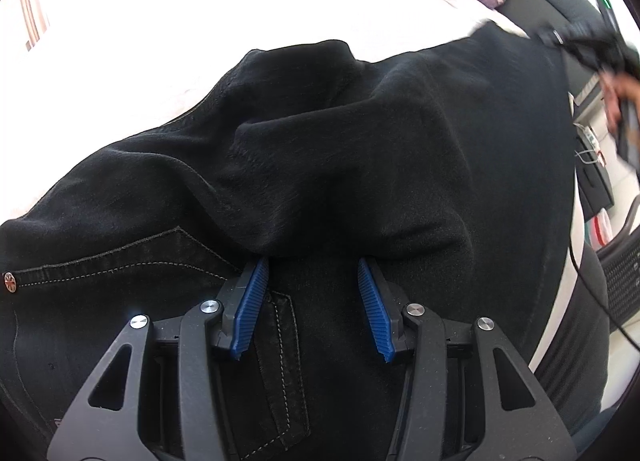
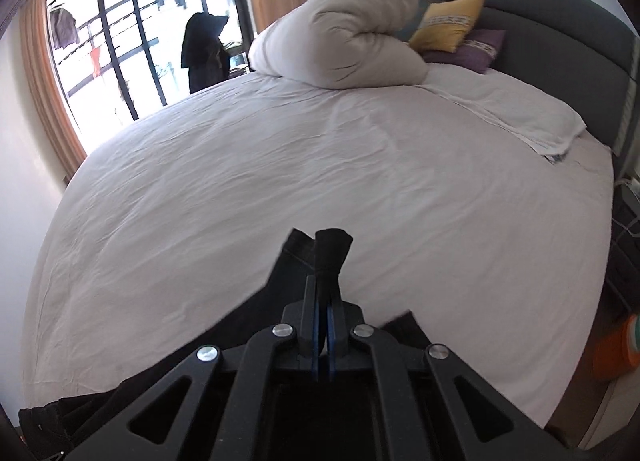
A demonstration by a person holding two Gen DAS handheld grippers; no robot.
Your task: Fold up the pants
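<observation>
**Black pants, one end pinched**

Black pants (image 1: pixel 320 149) fill the left wrist view, heaped on the white bed (image 1: pixel 160 41); the left gripper (image 1: pixel 312 273) gapes wide over them.

Right wrist view: the right gripper (image 2: pixel 323 293) clamps a bunched pants end above the sheet.

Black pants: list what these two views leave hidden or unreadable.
- Left wrist view: the pants run past the lower and left edges; the waistband is not visible.
- Left wrist view: the right gripper is blurred at the edge.
- Right wrist view: the right gripper body hides the cloth below its shut jaws.
</observation>
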